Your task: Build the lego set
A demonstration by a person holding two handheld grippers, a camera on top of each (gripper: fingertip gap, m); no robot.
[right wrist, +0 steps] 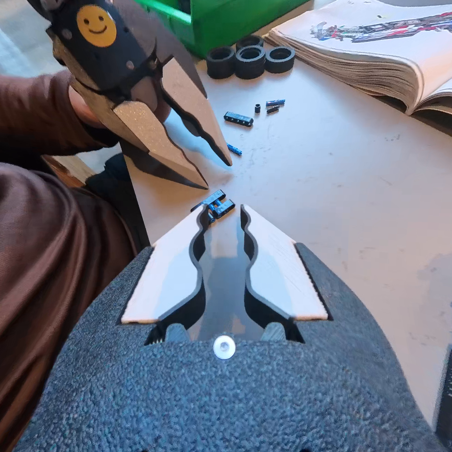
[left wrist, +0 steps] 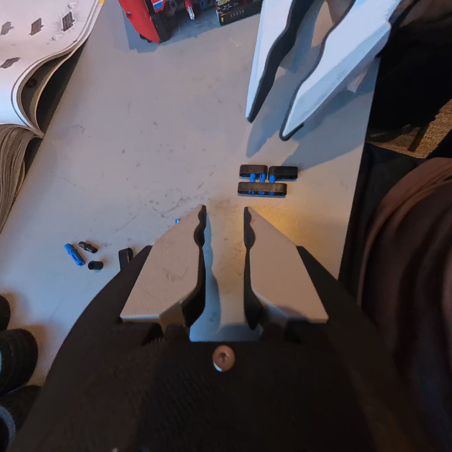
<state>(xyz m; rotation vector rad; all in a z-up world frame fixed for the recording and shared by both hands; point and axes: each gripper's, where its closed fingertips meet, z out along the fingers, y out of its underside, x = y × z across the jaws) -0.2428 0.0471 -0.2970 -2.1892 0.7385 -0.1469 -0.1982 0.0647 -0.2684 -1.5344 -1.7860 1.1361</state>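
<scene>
The right claw, released, has the small black beam-and-blue-pin plastic assembly lying crosswise at its fingertips, nearer than the released left claw.

The left tool hides most of a black beam and blue pin.

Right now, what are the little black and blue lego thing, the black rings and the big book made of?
The little assembly looks like hard plastic: black beams with a slight sheen, joined by bright blue pins. The black rings look like matte rubber tyres, with ribbed, dull sides, though that could be plastic. The big book is paper: thick, curling page edges and a printed open page.
</scene>
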